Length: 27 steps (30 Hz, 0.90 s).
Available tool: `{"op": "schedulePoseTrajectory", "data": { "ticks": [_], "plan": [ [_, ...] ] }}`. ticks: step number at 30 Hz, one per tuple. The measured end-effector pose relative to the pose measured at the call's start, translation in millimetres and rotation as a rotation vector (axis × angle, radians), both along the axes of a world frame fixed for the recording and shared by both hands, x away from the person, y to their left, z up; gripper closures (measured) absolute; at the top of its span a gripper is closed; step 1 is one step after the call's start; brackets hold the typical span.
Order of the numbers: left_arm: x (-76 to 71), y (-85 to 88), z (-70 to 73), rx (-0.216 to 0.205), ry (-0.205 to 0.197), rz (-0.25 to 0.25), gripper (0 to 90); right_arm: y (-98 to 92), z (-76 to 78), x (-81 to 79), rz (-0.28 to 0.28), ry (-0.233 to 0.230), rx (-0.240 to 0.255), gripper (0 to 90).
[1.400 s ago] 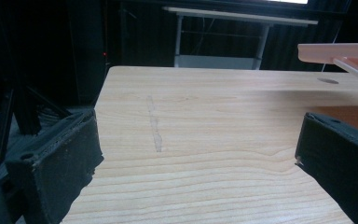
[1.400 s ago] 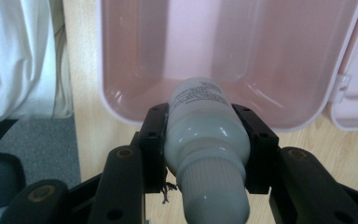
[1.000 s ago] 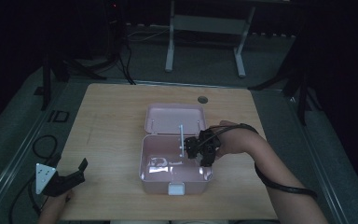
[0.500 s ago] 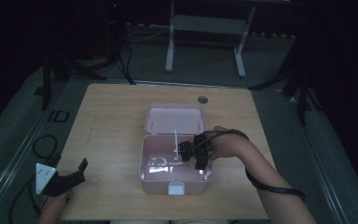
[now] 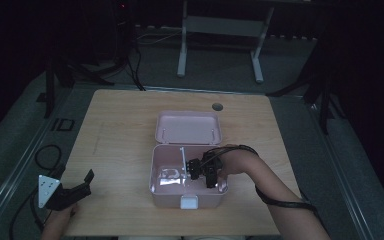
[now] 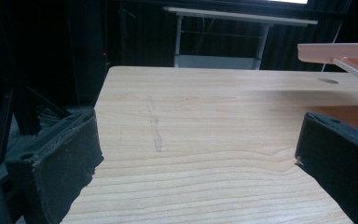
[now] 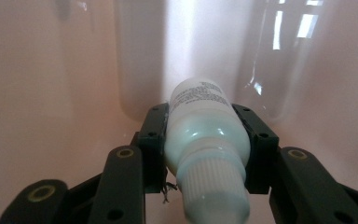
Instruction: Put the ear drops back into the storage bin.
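Note:
An open pink plastic box (image 5: 156, 172) stands mid-table, its lid (image 5: 187, 127) leaning back. My right gripper (image 5: 201, 172) reaches down inside the box from the right. In the right gripper view its jaws (image 7: 207, 119) are shut on a small white bottle (image 7: 205, 135) with a ribbed cap, cap end toward the camera, close to the box's pink inner wall (image 7: 51, 93). My left gripper (image 5: 82, 184) rests at the table's near left corner, jaws wide open (image 6: 196, 149) over bare wood.
A glossy clear item (image 5: 170, 175) lies in the box's left half, and a thin white rod (image 5: 182, 156) stands up near the middle. A round cable hole (image 5: 217, 106) sits behind the lid. The wooden table (image 6: 205, 107) stretches open on the left.
My right gripper has sunk into the box with the bottle, shifting slightly left. The left gripper has stayed where it was.

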State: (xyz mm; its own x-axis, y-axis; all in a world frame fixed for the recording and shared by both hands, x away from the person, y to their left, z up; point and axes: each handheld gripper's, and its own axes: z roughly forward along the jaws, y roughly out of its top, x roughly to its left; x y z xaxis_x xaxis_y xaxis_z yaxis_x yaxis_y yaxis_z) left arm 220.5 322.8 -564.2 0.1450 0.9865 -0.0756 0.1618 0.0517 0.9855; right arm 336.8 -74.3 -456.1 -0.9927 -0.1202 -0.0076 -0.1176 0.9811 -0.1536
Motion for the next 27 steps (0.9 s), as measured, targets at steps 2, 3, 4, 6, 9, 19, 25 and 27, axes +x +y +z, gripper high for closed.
{"op": "schedulePoseTrajectory", "data": {
  "ticks": [2, 3, 4, 6, 9, 19, 25, 27],
  "plan": [
    [0.0, 0.0, 0.0, 0.0, 0.001, 0.0, 0.4, 1.6, -6.2, 0.6, 0.001, 0.004, 0.002, 59.6],
    [0.0, 0.1, 0.0, 0.0, 0.001, 0.0, 0.4, 1.6, -6.2, 0.6, 0.001, 0.004, 0.002, 59.6],
    [0.0, 0.1, 0.0, 0.0, 0.001, 0.0, 0.4, 2.0, -10.4, 1.0, -0.001, 0.006, 0.001, 59.6],
    [0.0, 0.2, 0.0, -0.001, 0.001, 0.0, 0.4, 1.9, -11.7, 1.2, -0.003, 0.009, 0.002, 59.5],
    [0.1, 0.2, 0.0, -0.001, 0.002, 0.0, 0.4, 1.2, -17.0, 0.6, -0.012, 0.019, -0.005, 59.5],
    [0.1, 0.0, 0.0, 0.001, 0.002, 0.0, 0.4, 0.0, -31.9, 1.4, -0.018, 0.014, -0.031, 59.5],
    [0.0, 0.0, 0.0, 0.002, 0.001, -0.002, 0.4, 0.7, -37.1, 3.7, -0.027, 0.011, -0.039, 59.5],
    [0.0, 0.0, 0.0, 0.002, 0.001, -0.001, 0.4, 0.9, -37.7, 4.3, -0.029, 0.011, -0.041, 59.5]
  ]
}}
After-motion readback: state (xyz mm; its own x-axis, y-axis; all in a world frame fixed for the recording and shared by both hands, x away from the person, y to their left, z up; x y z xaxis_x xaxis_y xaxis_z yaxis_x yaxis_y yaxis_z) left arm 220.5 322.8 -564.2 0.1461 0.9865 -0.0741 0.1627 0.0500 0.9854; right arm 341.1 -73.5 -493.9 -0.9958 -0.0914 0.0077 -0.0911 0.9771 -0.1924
